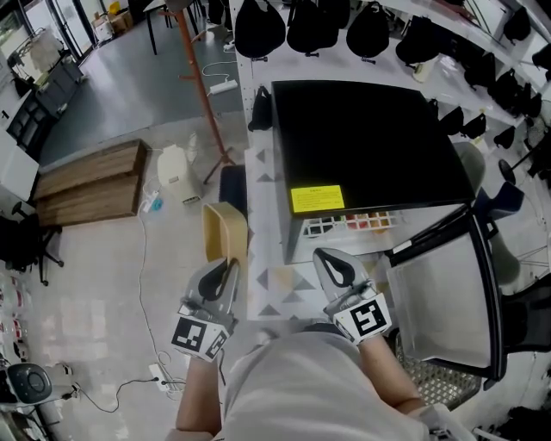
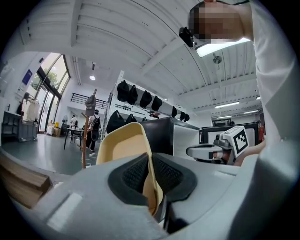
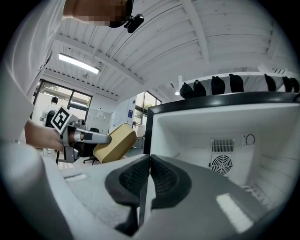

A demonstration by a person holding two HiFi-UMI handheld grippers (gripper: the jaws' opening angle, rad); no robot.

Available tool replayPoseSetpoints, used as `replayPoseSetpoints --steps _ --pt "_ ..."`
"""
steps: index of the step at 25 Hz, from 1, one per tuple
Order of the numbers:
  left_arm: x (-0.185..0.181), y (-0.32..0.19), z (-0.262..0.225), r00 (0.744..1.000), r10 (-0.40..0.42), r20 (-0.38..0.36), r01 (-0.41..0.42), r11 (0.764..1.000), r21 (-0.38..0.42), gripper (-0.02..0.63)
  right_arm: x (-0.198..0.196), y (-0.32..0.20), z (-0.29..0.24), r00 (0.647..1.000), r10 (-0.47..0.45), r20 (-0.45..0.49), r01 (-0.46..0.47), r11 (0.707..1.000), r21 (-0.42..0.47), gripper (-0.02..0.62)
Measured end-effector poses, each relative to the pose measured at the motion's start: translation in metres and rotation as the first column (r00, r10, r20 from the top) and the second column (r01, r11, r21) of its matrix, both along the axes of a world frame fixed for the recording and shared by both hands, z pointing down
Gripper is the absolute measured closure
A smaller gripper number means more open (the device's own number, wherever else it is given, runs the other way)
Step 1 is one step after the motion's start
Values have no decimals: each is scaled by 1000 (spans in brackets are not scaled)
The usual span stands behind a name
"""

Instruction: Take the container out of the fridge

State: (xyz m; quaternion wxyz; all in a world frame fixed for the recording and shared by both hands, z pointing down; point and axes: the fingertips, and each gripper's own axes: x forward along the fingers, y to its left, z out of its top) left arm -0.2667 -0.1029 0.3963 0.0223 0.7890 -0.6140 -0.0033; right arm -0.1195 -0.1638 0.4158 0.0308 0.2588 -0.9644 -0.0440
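Note:
My left gripper point(image 1: 227, 263) is shut on the wall of a tan open container point(image 1: 223, 229), held in the air to the left of the black fridge point(image 1: 362, 138). In the left gripper view the container's wall point(image 2: 125, 149) stands pinched between the pads of the left gripper point(image 2: 150, 163). My right gripper point(image 1: 332, 257) hovers in front of the fridge's open front, its jaws shut with nothing in them. The right gripper view looks past the right gripper point(image 3: 149, 160) into the white fridge interior point(image 3: 225, 140), with the container point(image 3: 115, 140) off to the left.
The fridge door point(image 1: 448, 293) stands swung open at the right. A patterned mat point(image 1: 269, 288) lies below the fridge front. A wooden bench point(image 1: 90, 181), a white jug point(image 1: 176, 172) and a coat stand point(image 1: 202, 86) are on the floor to the left. Black bags point(image 1: 310, 26) hang behind.

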Motion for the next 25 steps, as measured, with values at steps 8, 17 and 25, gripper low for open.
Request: replayPoseSetpoints --steps 8,17,25 --pt "5 -1 -1 1000 -5 13 5 1000 8 574 4 0 4 1000 8 10 -8 1000 -18 592" --pt "7 -1 5 1000 -6 21 6 1000 -10 574 5 2 8 1000 -9 8 9 1000 -29 592" --pt "9 -1 7 1000 0 20 0 1000 -21 574 8 4 10 1000 -8 -1 8 999 -31 592"
